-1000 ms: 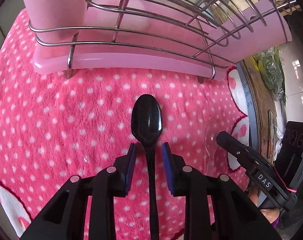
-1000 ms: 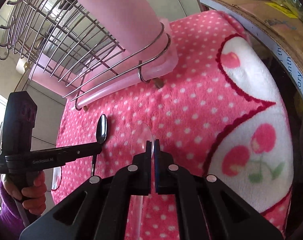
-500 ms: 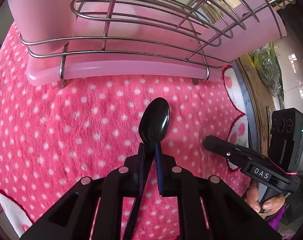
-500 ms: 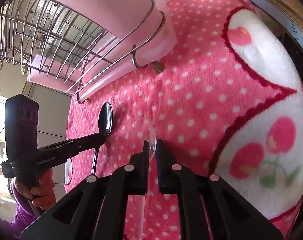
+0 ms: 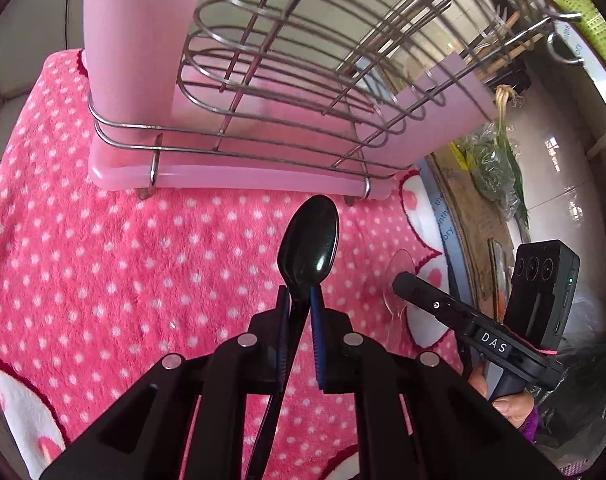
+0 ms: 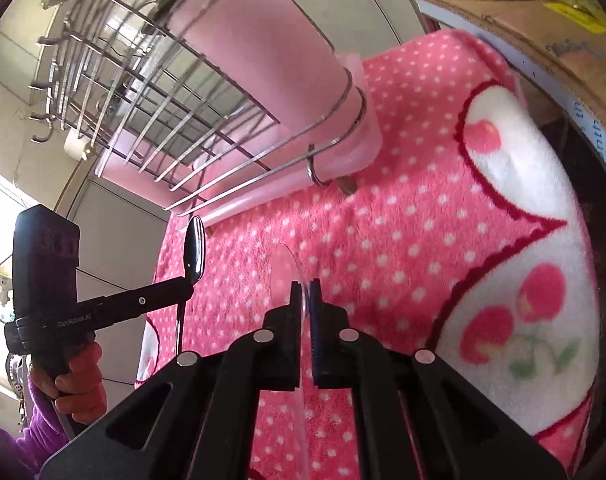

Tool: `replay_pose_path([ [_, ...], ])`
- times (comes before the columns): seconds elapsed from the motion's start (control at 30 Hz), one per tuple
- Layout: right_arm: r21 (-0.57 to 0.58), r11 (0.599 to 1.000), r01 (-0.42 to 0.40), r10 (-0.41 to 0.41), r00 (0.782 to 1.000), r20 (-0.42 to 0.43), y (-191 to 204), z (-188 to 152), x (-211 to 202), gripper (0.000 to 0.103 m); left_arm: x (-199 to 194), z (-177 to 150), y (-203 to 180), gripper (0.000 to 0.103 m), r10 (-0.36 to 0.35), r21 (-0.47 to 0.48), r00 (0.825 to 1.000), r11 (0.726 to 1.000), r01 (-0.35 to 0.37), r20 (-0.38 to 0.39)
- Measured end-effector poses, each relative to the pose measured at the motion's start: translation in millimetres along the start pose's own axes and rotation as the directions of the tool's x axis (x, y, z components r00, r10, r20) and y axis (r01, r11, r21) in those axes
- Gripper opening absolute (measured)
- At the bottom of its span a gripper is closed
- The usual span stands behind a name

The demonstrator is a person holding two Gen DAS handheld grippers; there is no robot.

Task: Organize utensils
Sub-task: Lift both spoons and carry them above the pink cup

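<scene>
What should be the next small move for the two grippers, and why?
Probably carry both spoons up and forward toward the wire rack with its pink holders. The left gripper is shut on the black spoon, the right gripper on the clear spoon, and both spoons seem lifted off the pink dotted towel, in front of the rack's base.

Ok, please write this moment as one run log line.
left gripper: shut on black plastic spoon | right gripper: shut on clear plastic spoon | pink wire rack: ahead
</scene>
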State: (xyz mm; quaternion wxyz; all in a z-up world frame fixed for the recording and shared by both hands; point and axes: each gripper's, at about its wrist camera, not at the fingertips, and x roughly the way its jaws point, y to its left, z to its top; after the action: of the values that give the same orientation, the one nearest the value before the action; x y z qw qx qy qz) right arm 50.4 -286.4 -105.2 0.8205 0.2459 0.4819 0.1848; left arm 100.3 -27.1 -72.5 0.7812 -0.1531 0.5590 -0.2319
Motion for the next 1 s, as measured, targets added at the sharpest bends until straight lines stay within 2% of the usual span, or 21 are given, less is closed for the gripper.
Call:
replay_pose_path([
  [0.1,-0.062,0.998,0.007,-0.001,0.996,0.09,18,-1,-22,0.004,-28,-8,-1,0.009,-0.03,0.018,0.996,0.999,0.029,0.087],
  [0.2,-0.107,0.994,0.004,0.013,0.986,0.163,33,2,-40,0.004,-57,-14,-3,0.009,-0.063,0.031,0.983,0.998,0.059,0.173],
  [0.37,-0.162,0.987,-0.022,0.067,0.958,0.279,57,11,-72,0.004,-113,-18,-3,0.009,-0.104,0.049,0.94,0.994,0.092,0.324],
  [0.47,-0.194,0.98,-0.029,0.097,0.931,0.353,68,25,-95,0.004,-140,-10,-11,0.009,-0.12,0.055,0.901,0.993,0.107,0.418],
  [0.6,-0.221,0.975,-0.021,0.123,0.88,0.459,82,45,-127,0.004,-176,6,-18,0.009,-0.121,0.061,0.832,0.993,0.105,0.542],
  [0.77,-0.244,0.97,-0.01,0.155,0.797,0.584,96,83,-162,0.004,-215,36,-24,0.009,-0.125,0.065,0.741,0.992,0.109,0.66],
  [0.87,-0.248,0.969,0.015,0.155,0.742,0.652,103,103,-175,0.004,-229,52,-27,0.009,-0.105,0.066,0.682,0.994,0.083,0.724],
  [1.0,-0.246,0.968,0.049,0.147,0.682,0.717,107,128,-180,0.004,-236,70,-25,0.009,-0.087,0.046,0.634,0.996,0.08,0.768],
])
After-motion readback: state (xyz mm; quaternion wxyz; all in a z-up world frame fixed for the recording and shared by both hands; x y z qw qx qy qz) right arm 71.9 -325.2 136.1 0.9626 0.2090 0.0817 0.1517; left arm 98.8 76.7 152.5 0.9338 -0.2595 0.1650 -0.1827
